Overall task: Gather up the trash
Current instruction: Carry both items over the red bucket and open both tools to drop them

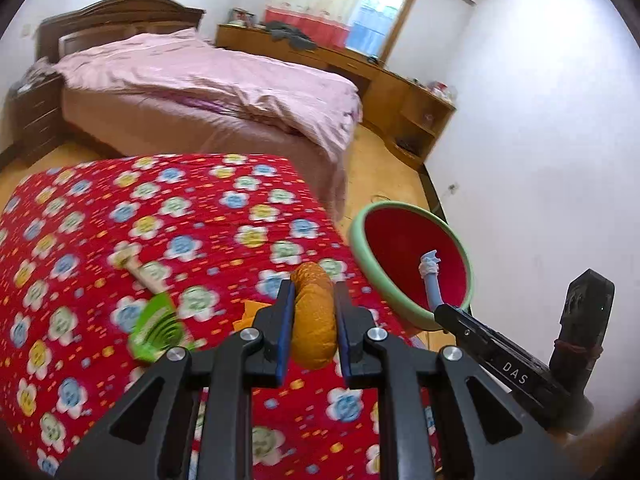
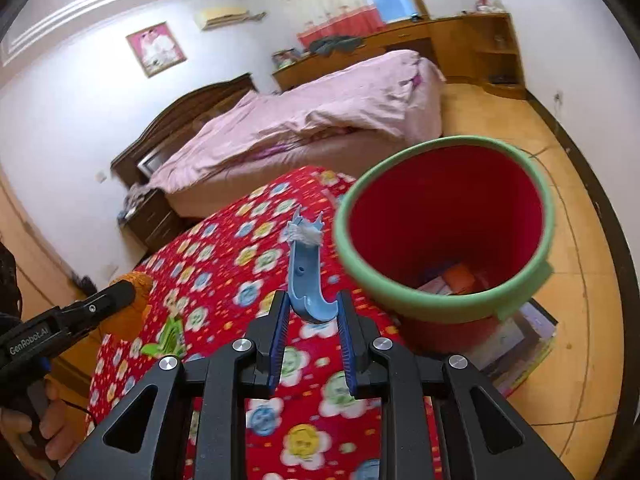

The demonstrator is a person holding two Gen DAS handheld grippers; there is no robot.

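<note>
The left gripper (image 1: 314, 320) is clamping an orange, sponge-like lump (image 1: 314, 316) between its blue pads, jaws drawn in tight on it, above the red flowered cloth (image 1: 120, 208). The right gripper (image 2: 312, 322) is pinching the curved base of a blue plastic stick (image 2: 306, 276), whose far tip is carrying a wad of white fluff, and it is pointing toward the red bin with the green rim (image 2: 448, 300) just off the cloth's edge, where some scraps are already lying inside.

Both pieces are looking bound for the same opening, so the two tools may be crowding each other at the rim; a knock there could be tipping the bin, which appears to be sitting on a stack of flat books or boxes (image 2: 524, 344). The stick is being held only at its rounded end, so it could be swivelling and catching the rim instead of dropping in. A green slotted piece (image 1: 158, 332) and a pale stick (image 1: 140, 268) are still lying on the cloth, and I cannot tell what either is.
</note>
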